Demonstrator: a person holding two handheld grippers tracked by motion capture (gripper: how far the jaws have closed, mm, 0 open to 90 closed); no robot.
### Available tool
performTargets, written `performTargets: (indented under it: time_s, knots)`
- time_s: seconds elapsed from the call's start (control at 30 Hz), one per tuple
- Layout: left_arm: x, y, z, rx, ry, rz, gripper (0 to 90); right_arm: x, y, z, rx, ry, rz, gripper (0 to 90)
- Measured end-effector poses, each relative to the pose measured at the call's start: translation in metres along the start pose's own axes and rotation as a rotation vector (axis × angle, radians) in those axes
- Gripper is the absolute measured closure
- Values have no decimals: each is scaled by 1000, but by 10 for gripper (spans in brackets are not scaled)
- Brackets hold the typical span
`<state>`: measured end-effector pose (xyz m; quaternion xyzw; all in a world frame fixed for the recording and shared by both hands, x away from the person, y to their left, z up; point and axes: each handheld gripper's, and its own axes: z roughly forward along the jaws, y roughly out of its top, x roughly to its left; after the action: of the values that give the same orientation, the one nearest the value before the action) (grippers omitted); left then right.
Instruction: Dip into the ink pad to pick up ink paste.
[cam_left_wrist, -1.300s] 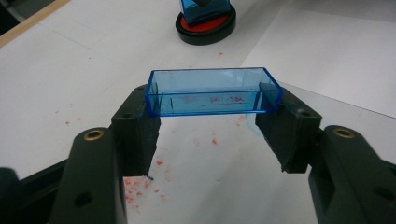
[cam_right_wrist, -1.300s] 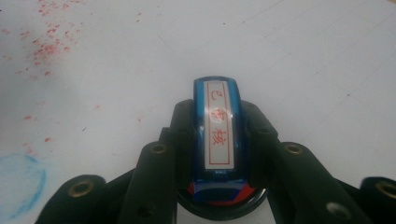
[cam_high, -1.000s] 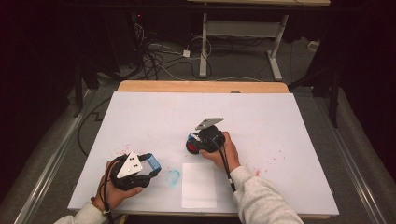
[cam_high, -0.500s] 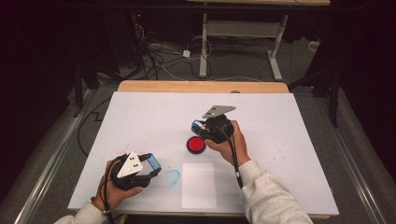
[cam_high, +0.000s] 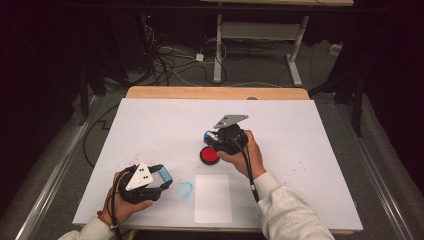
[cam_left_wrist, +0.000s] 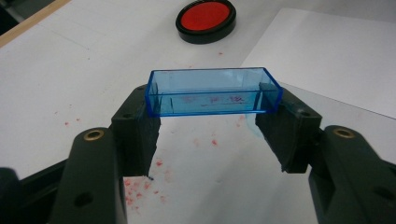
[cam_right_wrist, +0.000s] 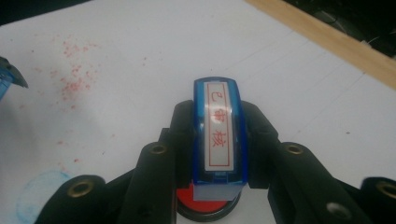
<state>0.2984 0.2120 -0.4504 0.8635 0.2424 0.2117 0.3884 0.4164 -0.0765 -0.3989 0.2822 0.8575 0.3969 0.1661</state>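
White table (cam_high: 310, 150): red ink pad (cam_high: 209, 155), paper sheet (cam_high: 213, 198), perhaps stains.

A dim workroom around one pale, lit table

The table (cam_high: 150, 125) has a white top speckled with red flecks and edged at the far side by a bare wooden strip (cam_high: 215, 93). Beyond it the grey floor (cam_high: 260, 70) carries a tangle of dark cables (cam_high: 170, 55) and a small white plug block (cam_high: 199, 57). The white metal legs of a second desk (cam_high: 295, 55) stand farther back, its pale top just showing. Metal rails (cam_high: 47, 185) run along both sides of the table. Everything past them sinks into darkness; light falls mostly on the tabletop.
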Motion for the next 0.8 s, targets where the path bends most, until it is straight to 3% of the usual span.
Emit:
performTargets:
  time_s: [0.1, 0.3, 0.8]
  knots:
    - [0, 0, 0, 1, 0, 2, 396, 0, -8, 13, 33, 4, 19, 702]
    - [0, -1, 0, 4, 2, 0, 396, 3, -17, 28, 70, 2, 7, 702]
    - [0, 0, 2, 10, -5, 5, 396, 1, -28, 38, 94, -6, 19, 703]
